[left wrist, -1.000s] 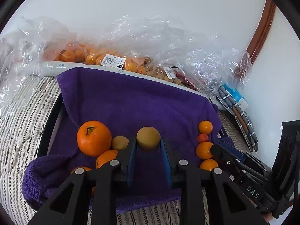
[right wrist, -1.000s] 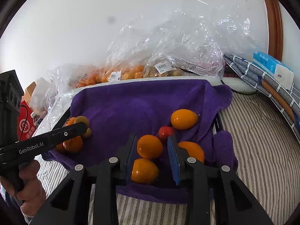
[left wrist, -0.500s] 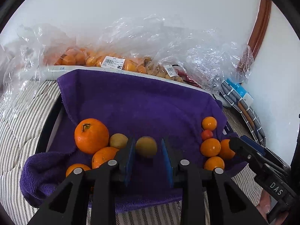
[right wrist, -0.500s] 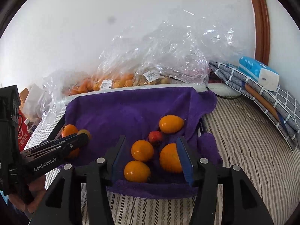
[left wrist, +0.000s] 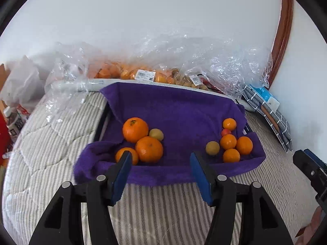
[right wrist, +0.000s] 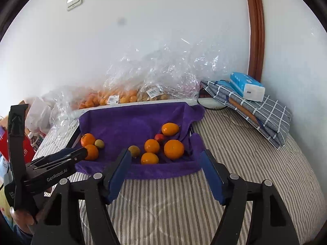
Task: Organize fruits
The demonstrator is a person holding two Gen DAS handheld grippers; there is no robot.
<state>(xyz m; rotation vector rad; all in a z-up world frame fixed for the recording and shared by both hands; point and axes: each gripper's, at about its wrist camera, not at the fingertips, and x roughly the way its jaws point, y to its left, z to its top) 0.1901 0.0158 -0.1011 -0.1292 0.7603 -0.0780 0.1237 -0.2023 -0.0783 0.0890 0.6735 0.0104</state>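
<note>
Striped bedding (left wrist: 167, 208) bears a purple towel (left wrist: 179, 110) against white wall (left wrist: 163, 20)

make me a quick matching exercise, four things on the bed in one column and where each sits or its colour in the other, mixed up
Things:
1. towel
2. small red fruit
3. tissue pack
4. clear bags of fruit

Descriptions:
A. on the folded checked cloth, far right
B. purple, spread under the loose fruit
C. along the wall behind the towel
D. among the oranges in the right-hand cluster

Pairs: 1-B, 2-D, 3-A, 4-C
</note>
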